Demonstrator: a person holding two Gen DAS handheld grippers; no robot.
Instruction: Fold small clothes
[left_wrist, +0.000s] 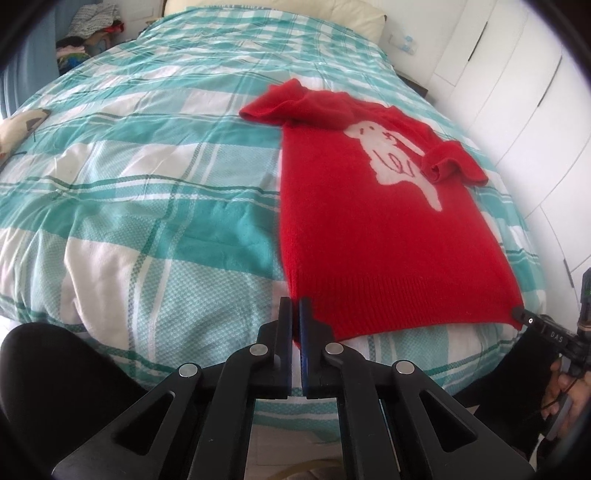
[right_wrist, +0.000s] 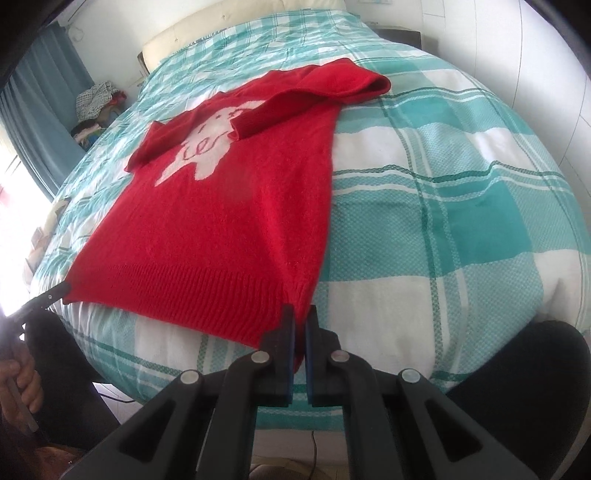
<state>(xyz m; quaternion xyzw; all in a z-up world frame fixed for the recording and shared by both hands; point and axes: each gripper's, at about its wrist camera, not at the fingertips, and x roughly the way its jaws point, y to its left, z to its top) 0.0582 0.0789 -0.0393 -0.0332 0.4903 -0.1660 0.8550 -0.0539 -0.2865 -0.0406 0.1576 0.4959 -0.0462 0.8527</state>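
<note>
A small red sweater with a white animal figure lies flat on the bed, hem toward me; it also shows in the right wrist view. Both sleeves are folded in over the chest. My left gripper is shut on the hem's left corner. My right gripper is shut on the hem's right corner. Each gripper shows in the other's view, the right one and the left one, at the opposite hem corner.
The bed is covered by a teal and white checked duvet. A cream pillow lies at the head. White wardrobe doors stand to the right. A pile of clothes sits by blue curtains to the left.
</note>
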